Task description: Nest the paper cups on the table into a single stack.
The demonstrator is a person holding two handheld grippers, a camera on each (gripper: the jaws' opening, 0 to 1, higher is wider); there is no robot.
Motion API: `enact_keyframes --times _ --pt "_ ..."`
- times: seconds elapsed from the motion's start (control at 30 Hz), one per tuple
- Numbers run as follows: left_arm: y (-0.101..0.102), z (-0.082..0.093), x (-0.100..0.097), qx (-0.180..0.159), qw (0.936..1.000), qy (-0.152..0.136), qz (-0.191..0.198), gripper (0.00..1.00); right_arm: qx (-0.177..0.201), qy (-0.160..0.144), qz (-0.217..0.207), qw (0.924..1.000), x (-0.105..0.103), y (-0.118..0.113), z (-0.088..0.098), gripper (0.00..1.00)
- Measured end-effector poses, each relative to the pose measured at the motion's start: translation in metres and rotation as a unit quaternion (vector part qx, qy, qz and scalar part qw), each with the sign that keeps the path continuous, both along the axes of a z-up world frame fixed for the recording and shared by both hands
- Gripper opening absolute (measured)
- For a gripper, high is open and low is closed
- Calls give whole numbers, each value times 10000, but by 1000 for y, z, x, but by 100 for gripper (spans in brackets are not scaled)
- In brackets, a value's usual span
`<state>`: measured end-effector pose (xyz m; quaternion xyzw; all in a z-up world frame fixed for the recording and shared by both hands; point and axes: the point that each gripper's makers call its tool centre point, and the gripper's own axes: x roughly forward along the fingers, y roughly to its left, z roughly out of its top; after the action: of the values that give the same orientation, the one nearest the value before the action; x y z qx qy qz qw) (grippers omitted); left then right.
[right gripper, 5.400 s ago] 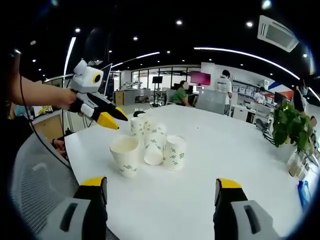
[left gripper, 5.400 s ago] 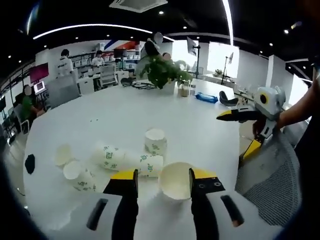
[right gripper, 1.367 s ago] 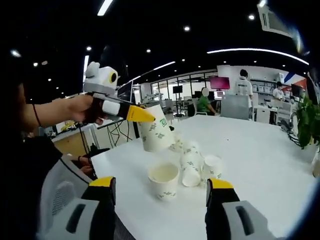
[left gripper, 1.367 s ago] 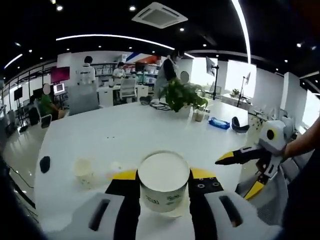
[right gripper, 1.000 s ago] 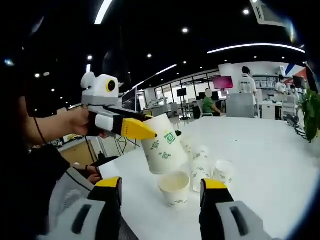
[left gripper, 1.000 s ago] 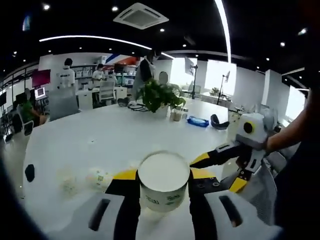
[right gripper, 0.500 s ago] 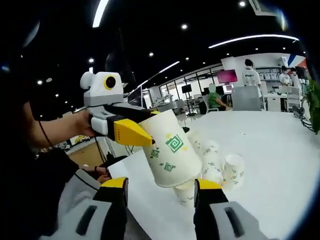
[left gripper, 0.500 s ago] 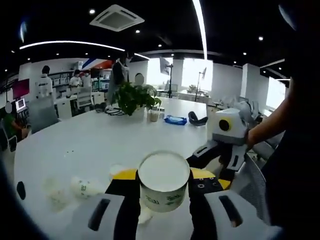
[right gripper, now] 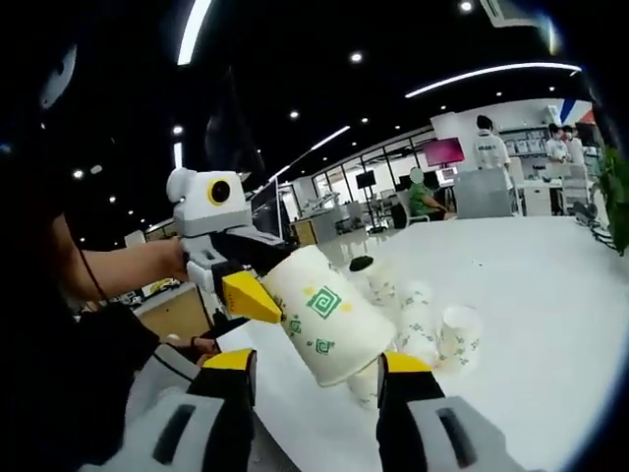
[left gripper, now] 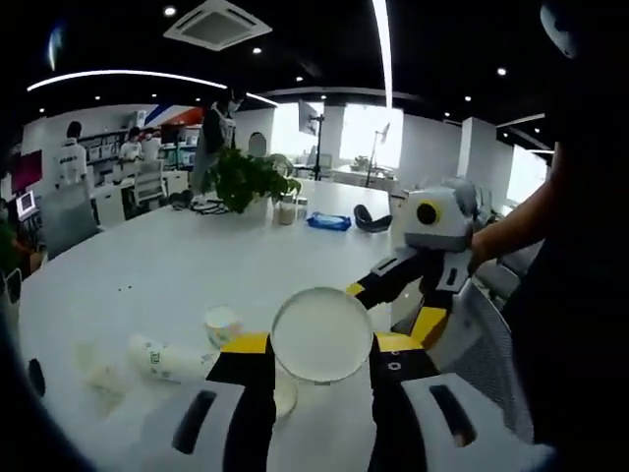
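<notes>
Above the white tabletop [left gripper: 177, 265], left hand-held gripper [left gripper: 319, 356] clamps a tilted paper cup [left gripper: 321, 334], mouth toward its camera, right hand-held gripper [right gripper: 316, 369] jaws parted and empty beside it, upright cup [right gripper: 366, 385] below, loose cups [right gripper: 432, 329] lying and standing just beyond.

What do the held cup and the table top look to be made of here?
Held cup in the left gripper: looks like thin paper, matte white with printed green motifs and a rolled rim; any inner coating cannot be told. Table: smooth white top with a soft sheen reflecting the ceiling lights, probably laminate or painted board, though the look leaves that open.
</notes>
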<state>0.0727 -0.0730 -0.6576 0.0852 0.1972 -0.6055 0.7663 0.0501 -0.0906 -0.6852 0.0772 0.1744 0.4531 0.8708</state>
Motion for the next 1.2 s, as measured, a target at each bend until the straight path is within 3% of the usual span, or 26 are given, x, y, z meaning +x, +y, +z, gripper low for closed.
enact_keyframes --times 0.17,0.3,0.6,0.77,0.8,0.83,0.87,0.9,0.97,1.03,1.2 --pt "9 -15 -3 217 9997 22 -112 36 107 14 47 9999 -2 -1 5 46" --pt "12 -18 -6 175 9997 113 -118 35 264 31 31 9996 0 -3 12 41" --pt "19 -44 -17 445 9986 133 -252 35 712 225 110 9972 1 -2 28 18" --pt "19 -47 -20 388 9987 205 -258 33 826 279 197 9960 -1 4 33 6" --pt "19 -47 -21 389 9987 213 -252 12 858 296 220 9956 -1 5 34 3" --pt "22 -48 -20 461 9984 174 -285 1 933 346 282 9946 -4 8 37 2" --pt "24 -44 -11 397 9991 36 -121 3 929 334 284 9947 -4 9 37 2" --pt "23 -39 -14 212 9995 212 -104 0 891 313 321 9950 -5 10 36 0" --pt "21 -35 -15 88 9997 195 -111 2 1080 550 514 9913 -13 18 39 0" --pt "21 -36 -14 159 9998 80 -115 8 963 221 415 9942 -9 19 43 0" --pt "23 -37 -15 206 9997 72 -54 11 1014 258 298 9941 -5 16 44 0"
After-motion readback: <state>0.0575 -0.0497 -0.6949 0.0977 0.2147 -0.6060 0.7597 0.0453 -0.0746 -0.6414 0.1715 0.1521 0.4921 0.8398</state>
